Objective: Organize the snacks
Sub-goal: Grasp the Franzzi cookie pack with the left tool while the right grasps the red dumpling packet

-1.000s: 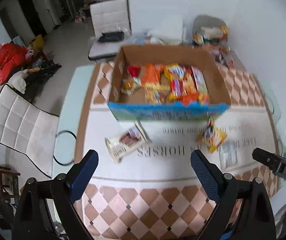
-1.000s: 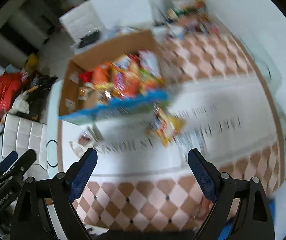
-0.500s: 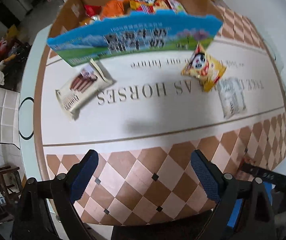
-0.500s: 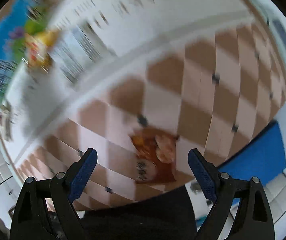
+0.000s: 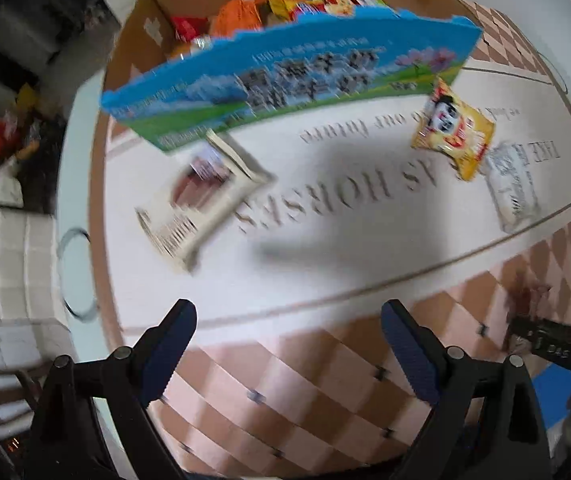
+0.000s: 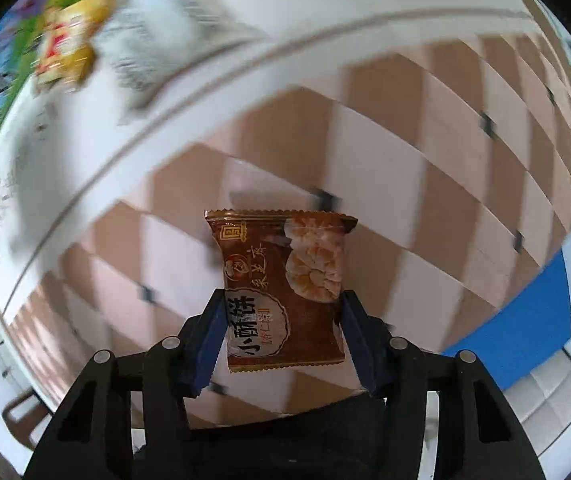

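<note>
right gripper (image 6: 281, 330): jaws closing, pads pinching brown foil pastry packet (image 6: 281, 288), lower sides hidden | left gripper (image 5: 287, 354): jaws spread, nothing between | cream snack packet (image 5: 201, 196) ahead, blurred

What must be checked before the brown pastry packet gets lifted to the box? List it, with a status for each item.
1. Brown packet between the right gripper pads: ok; jaws closing.
2. Pads pressing both packet edges: ok.
3. Packet clear of other snacks: ok.
4. Left gripper open, empty: ok.
5. Room in cardboard box: cannot tell; near wall hides much.
6. Loose snacks remain: yellow packet, cream packet, clear packet: not ok.
</note>
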Motion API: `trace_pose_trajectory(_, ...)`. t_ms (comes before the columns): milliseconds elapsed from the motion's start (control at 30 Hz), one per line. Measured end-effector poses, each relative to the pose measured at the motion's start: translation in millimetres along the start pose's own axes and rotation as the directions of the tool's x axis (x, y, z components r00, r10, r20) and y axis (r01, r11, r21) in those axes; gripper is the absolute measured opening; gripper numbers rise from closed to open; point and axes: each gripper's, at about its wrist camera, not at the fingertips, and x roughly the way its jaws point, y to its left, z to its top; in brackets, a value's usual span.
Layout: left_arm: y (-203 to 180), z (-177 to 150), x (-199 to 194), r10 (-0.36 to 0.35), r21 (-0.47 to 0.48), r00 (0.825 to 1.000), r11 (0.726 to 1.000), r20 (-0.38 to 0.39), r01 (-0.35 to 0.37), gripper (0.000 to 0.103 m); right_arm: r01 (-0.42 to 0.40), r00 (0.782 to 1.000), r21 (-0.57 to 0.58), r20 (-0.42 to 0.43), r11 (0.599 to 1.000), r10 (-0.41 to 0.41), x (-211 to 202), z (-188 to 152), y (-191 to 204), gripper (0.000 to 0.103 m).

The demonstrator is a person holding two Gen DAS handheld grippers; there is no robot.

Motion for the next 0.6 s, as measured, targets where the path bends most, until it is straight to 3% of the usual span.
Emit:
trace_pose_trajectory(133, 25, 28, 13, 0.058, 0.131, 0.998, 0.990, 0.009, -0.058, 0.094, -0.025, 0.999, -0.097, 0.029, 0.995, 0.028, -13, 10, 48, 0.058)
trace_pose_trajectory(333, 59, 67, 52, 0.133, 0.323, 0.990, 0.940, -0.044, -0.111, 0.094, -0.045, 0.996, -0.205, 0.060, 0.978, 0.059, -27, 32, 116, 0.059)
trace_pose_trajectory(600, 62, 86, 91, 0.083, 0.457, 0.982, 0.889, -0.168, 0.003, 0.094, -0.038, 0.994, -0.246, 0.089, 0.968, 0.061, -45, 64, 167, 0.059)
